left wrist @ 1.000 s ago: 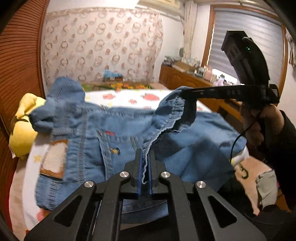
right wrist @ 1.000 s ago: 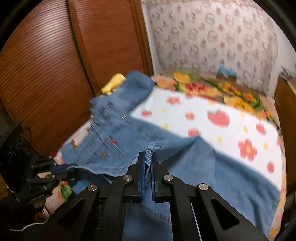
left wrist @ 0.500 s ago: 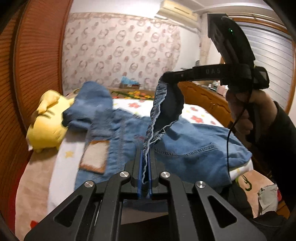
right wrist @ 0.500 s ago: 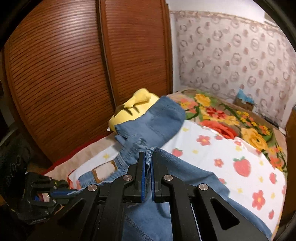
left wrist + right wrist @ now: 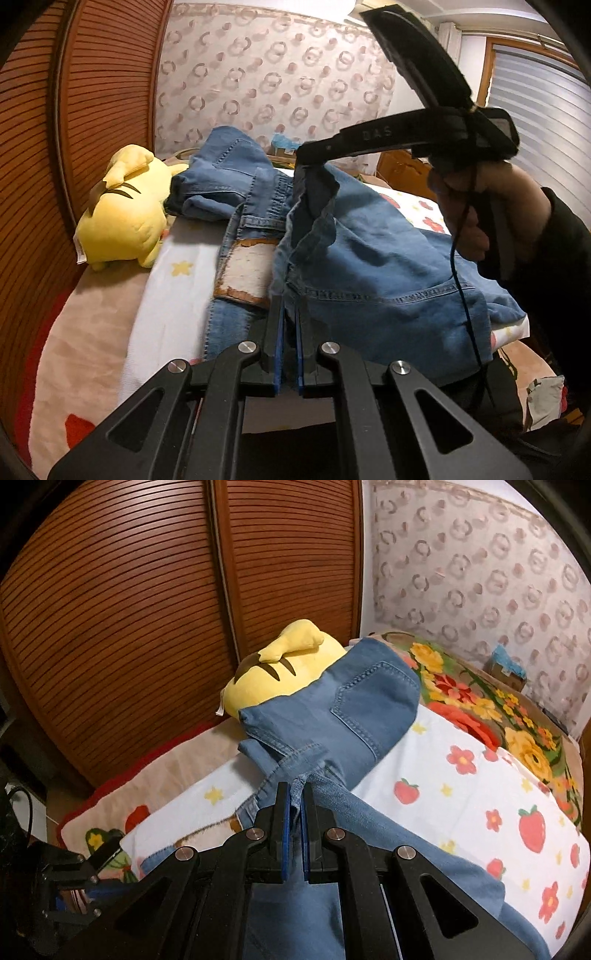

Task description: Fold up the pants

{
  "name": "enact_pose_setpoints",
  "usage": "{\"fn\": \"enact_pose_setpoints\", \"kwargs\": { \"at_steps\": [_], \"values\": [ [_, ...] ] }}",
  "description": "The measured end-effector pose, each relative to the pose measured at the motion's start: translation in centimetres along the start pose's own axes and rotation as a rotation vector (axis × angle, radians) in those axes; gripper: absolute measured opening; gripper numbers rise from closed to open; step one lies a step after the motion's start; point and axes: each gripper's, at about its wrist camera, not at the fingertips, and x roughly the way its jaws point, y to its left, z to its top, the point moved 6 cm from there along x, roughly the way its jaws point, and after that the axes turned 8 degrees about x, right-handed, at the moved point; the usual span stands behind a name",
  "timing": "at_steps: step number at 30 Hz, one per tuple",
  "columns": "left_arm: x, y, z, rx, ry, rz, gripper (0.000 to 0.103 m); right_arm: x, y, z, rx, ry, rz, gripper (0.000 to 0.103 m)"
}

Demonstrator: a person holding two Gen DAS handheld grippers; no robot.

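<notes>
Blue denim pants (image 5: 369, 258) lie across the bed, waistband and leather patch (image 5: 243, 273) to the left, one part bunched against a yellow plush. My left gripper (image 5: 290, 306) is shut on a denim edge near the patch. My right gripper (image 5: 294, 794) is shut on another edge of the pants (image 5: 343, 716), lifted above the bed. In the left wrist view the right gripper (image 5: 306, 158) hangs over the pants, with a fold of denim dangling from its tip and a hand (image 5: 469, 206) gripping its handle. The left gripper (image 5: 74, 871) shows at the lower left of the right wrist view.
A yellow plush toy (image 5: 122, 218) lies at the bed's left side beside a slatted wooden wardrobe (image 5: 129, 609). The bed has a strawberry-print sheet (image 5: 480, 794) and a flowered blanket (image 5: 480, 701). A small box (image 5: 506, 668) stands by the patterned wall.
Both grippers have carried their denim edges toward the wardrobe side, the right one farther. The pant half now folds over onto the part with the patch, and the plush has come into fuller view.
</notes>
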Motion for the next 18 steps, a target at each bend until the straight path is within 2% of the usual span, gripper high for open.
{"fn": "enact_pose_setpoints", "kwargs": {
  "at_steps": [6,7,9,10,11,12,18],
  "values": [
    [-0.4,1.0,0.2,-0.032,-0.006,-0.003,0.007,1.1,0.0,0.9,0.022,-0.007,-0.020,0.005],
    [-0.3,1.0,0.3,-0.032,-0.003,-0.001,0.007,1.0,0.0,0.7,0.026,-0.005,-0.024,0.008],
    [-0.3,0.8,0.4,-0.027,-0.002,0.002,0.024,0.9,0.0,0.7,0.034,-0.004,-0.028,0.022],
    [-0.2,0.6,0.5,-0.020,-0.002,-0.005,0.029,0.7,0.0,0.6,0.030,-0.008,-0.032,0.035],
    [-0.2,0.2,0.4,-0.014,0.000,-0.009,0.040,0.4,-0.1,0.5,0.026,-0.016,-0.038,0.039],
    [-0.2,0.0,0.4,-0.007,-0.001,-0.013,0.044,0.0,-0.3,0.5,0.025,-0.023,-0.046,0.040],
    [0.0,-0.8,0.5,0.017,0.003,-0.010,0.044,-3.6,-2.0,-1.7,0.025,-0.038,-0.080,0.042]
  ]
}}
